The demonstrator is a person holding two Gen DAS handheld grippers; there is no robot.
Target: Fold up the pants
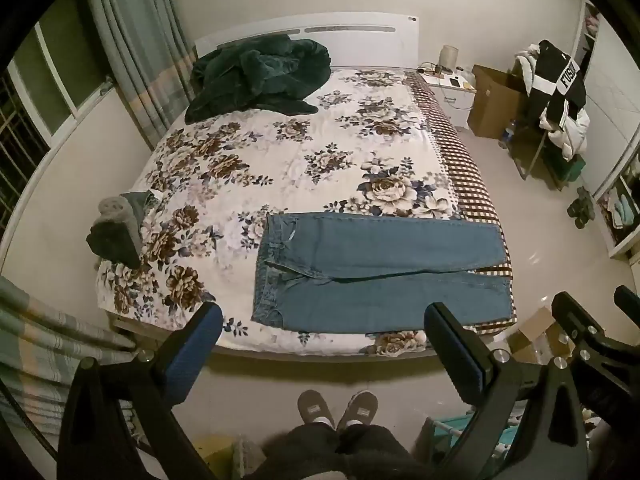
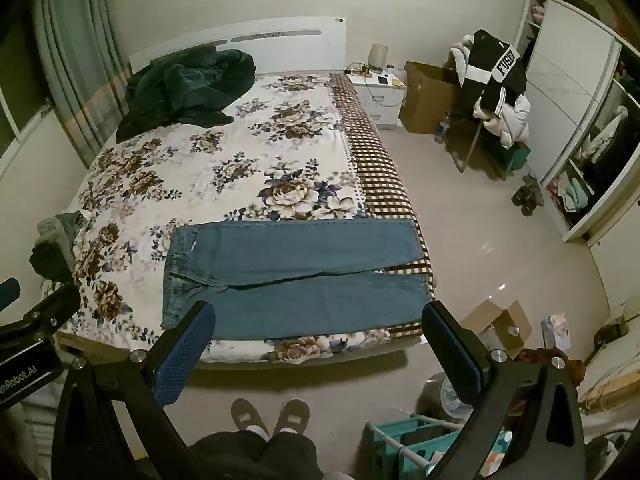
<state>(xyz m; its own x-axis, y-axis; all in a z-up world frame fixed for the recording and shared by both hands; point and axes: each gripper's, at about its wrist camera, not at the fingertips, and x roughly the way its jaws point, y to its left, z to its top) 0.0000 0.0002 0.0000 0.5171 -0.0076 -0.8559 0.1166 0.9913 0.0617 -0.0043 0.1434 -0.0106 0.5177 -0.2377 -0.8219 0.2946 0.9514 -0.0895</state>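
Jeans lie flat across the near end of the bed, well ahead of both sets of jaws and below them, waistband off toward your left jaw side and hems toward your right, reaching the checked edge of the mattress. Both legs are spread, the far leg parted slightly from the near one at the hem end.

Your left gripper hangs above the floor short of the bed, jaws wide apart and holding nothing. Your right gripper is the same: jaws spread, nothing between them, not touching the denim.

The step in hand looks like the first fold, one leg over the other. I'd judge it goes best if you bring the left jaws down on the near waistband corner and the right jaws on the near hem, pinching the near leg's layers only, not the bedcover beneath. Lift both ends level and carry them together so the seams meet; denim is stiff enough to drag if one end leads.

The left view alone shows the small pile of grey and dark cloth in full at the bed's left edge, beyond the waistband. The right view alone shows the open cardboard box and teal basket in full on the floor by the hems, things to keep clear of.
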